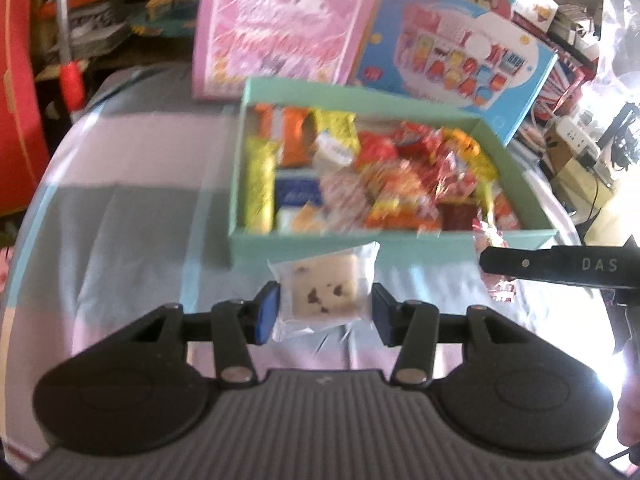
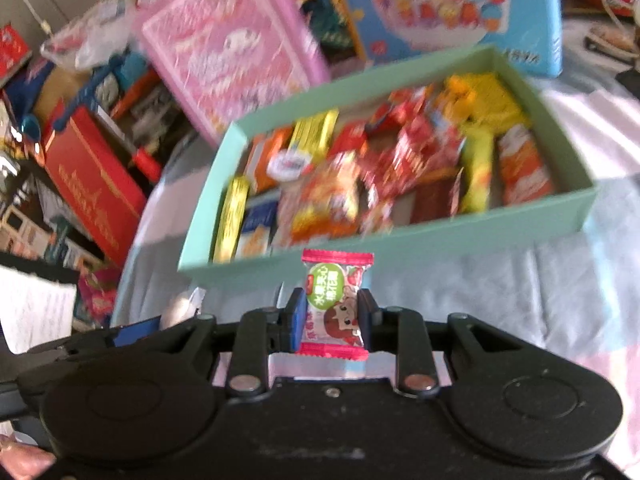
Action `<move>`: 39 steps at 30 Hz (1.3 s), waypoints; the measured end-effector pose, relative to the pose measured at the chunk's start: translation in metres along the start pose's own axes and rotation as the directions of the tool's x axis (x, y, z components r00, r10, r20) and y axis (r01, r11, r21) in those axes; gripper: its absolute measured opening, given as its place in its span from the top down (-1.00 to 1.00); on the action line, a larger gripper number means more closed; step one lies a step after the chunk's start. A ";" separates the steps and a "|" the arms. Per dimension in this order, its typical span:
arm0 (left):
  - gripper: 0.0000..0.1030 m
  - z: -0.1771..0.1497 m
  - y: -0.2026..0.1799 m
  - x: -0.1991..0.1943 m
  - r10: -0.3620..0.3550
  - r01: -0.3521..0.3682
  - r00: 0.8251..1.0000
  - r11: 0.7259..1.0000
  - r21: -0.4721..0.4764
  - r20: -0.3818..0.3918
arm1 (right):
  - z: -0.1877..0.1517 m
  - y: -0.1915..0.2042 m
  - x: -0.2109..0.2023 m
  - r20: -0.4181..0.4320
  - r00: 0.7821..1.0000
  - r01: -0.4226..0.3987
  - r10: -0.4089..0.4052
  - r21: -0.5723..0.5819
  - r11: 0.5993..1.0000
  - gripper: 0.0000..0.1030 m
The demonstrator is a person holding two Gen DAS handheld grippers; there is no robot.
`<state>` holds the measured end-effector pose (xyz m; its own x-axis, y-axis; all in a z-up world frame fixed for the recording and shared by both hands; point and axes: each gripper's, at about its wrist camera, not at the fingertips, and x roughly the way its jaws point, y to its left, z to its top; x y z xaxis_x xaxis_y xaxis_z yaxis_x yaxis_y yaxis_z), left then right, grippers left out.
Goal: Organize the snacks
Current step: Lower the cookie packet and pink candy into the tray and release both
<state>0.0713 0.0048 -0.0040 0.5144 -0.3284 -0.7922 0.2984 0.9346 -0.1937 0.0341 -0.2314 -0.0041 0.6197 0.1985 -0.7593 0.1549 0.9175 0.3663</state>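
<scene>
Between my left fingers (image 1: pixel 325 309) sits a nougat (image 1: pixel 322 288), a pale cream square flecked with dark bits, sealed in a clear wrapper with crimped white ends. Both blue pads press its sides, so those fingers are clamped on it, and it hangs just in front of the box's (image 1: pixel 304 242) near wall, over the cloth (image 1: pixel 132 240).

Over in my right fingers (image 2: pixel 331 318) I hold a candy (image 2: pixel 335 304): a small pillow packet with red zigzag ends, a green round label with white letters and a cartoon child's face below it. It stands upright, pinched at its lower half by both pads, also just short of the box (image 2: pixel 400 240) wall. In the left view that same packet shows only as a crinkled red and silver scrap at the tip of my right fingers, at the box's right near corner.

Mint green and lidless, the box is crowded with snacks (image 1: pixel 384 176): yellow and orange bars standing along its left side, a blue packet near its front left, a heap of red and yellow wrappers through its middle, and more yellow packs toward its right end. Behind the box lean a pink carton (image 1: pixel 280 24) and a blue carton (image 1: pixel 460 52) printed with small bright pictures.
</scene>
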 end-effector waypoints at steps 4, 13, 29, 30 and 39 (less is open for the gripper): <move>0.07 0.030 -0.019 0.010 -0.016 0.016 1.000 1.000 0.020 0.022 | 0.026 -0.015 -0.006 0.054 0.999 0.004 -0.006 0.032 0.999 0.49; 0.07 0.070 -0.047 0.046 -0.028 0.027 1.000 0.999 0.041 0.005 | 0.057 -0.034 0.010 0.079 0.996 0.040 -0.045 0.055 0.998 0.49; 0.06 0.063 -0.024 0.070 -0.008 0.008 0.999 1.000 -0.001 -0.050 | 0.060 -0.047 0.042 0.027 0.998 0.060 -0.062 0.065 0.996 0.49; 0.06 0.062 -0.022 0.072 -0.005 0.005 0.998 1.000 -0.003 -0.055 | 0.060 -0.047 0.044 0.023 0.998 0.061 -0.063 0.066 0.996 0.49; 0.05 0.061 -0.024 0.084 -0.010 0.010 0.997 1.000 0.001 -0.078 | 0.061 -0.042 0.055 0.003 0.999 0.052 -0.052 0.056 0.997 0.48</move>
<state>0.1565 -0.0537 -0.0301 0.4474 -0.3260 -0.8328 0.3043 0.9311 -0.2010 0.1082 -0.2804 -0.0285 0.6132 0.1497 -0.7756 0.2297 0.9057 0.3564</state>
